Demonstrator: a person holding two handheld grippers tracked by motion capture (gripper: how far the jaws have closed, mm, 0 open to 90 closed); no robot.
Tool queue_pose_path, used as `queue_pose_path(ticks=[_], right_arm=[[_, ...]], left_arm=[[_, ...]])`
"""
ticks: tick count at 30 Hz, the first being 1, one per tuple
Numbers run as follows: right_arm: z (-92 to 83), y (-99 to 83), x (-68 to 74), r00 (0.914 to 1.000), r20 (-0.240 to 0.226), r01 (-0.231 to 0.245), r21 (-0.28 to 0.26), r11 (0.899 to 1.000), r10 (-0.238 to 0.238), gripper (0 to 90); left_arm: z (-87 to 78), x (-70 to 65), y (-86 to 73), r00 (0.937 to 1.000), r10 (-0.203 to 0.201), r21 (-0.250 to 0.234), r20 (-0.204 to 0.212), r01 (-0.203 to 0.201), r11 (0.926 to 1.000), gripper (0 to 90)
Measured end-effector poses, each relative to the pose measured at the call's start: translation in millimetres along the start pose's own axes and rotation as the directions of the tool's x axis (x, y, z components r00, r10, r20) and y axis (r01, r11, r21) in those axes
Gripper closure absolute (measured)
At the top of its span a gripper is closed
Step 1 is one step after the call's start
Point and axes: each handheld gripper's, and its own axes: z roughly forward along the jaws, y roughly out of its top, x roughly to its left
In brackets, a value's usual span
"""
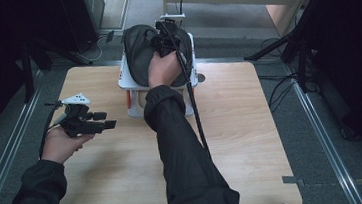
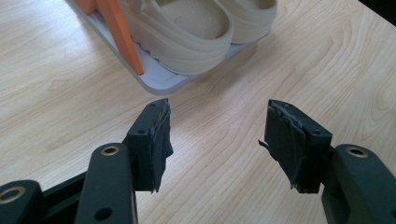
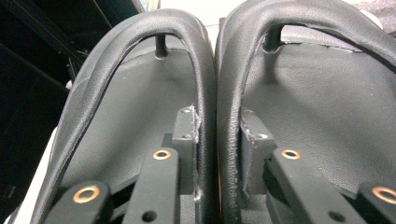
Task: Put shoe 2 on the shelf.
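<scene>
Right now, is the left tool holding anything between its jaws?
No. The left tool hangs open over the bare table, short of the cream shoes.

Two black flip-flops, leather-like w/ thick rounded straps, lie side by side, inner straps touching each other, toe posts visible at far end. They rest on top shelf of white shoe rack at far edge of table, soles down. The pair's two inner straps stand together betw. the jaws of right gripper, pads at both sides.
</scene>
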Motion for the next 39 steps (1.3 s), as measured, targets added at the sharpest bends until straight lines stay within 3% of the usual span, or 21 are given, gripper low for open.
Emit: queue_pose_path(ticks=[7, 10, 15, 19, 29, 39], right_arm=[[-1.1, 0.2, 0.2, 1.0, -0.01, -0.001, -0.004, 1.0, 0.001, 68.7], [-1.9, 0.7, 0.1, 0.9992, -0.038, -0.01, -0.008, 1.0, 0.01, 61.5], [-3.9, 0.4, 0.2, 0.9991, -0.04, 0.012, -0.011, 1.0, -0.013, 59.1], [-9.0, 0.3, -1.8, 0.9976, -0.069, 0.007, -0.019, 1.0, -0.008, 54.9], [-25.9, -7.7, -9.6, 0.9908, -0.125, 0.047, -0.033, 0.998, -0.051, 56.2], [-39.1, -21.2, -24.2, 0.977, -0.185, 0.106, -0.012, 0.994, -0.106, 63.1]], left_arm=[[0.3, -0.3, 0.0, 1.0, 0.001, 0.0, 0.0, -0.001, 1.0, 41.3], [0.6, -0.3, -0.1, 1.0, -0.001, 0.003, 0.0, 0.001, 1.0, 41.4], [0.5, -0.3, -0.1, 1.0, 0.0, 0.004, 0.001, 0.0, 1.0, 41.3], [0.2, 0.4, 0.0, 1.0, -0.003, 0.001, -0.001, 0.003, 1.0, 41.3], [-0.6, 1.3, -0.2, 0.9999, -0.004, 0.01, -0.01, 0.005, 0.9999, 41.3], [3.9, 1.5, -0.4, 0.9999, -0.003, 0.03, -0.013, 0.004, 0.9995, 41.3]])
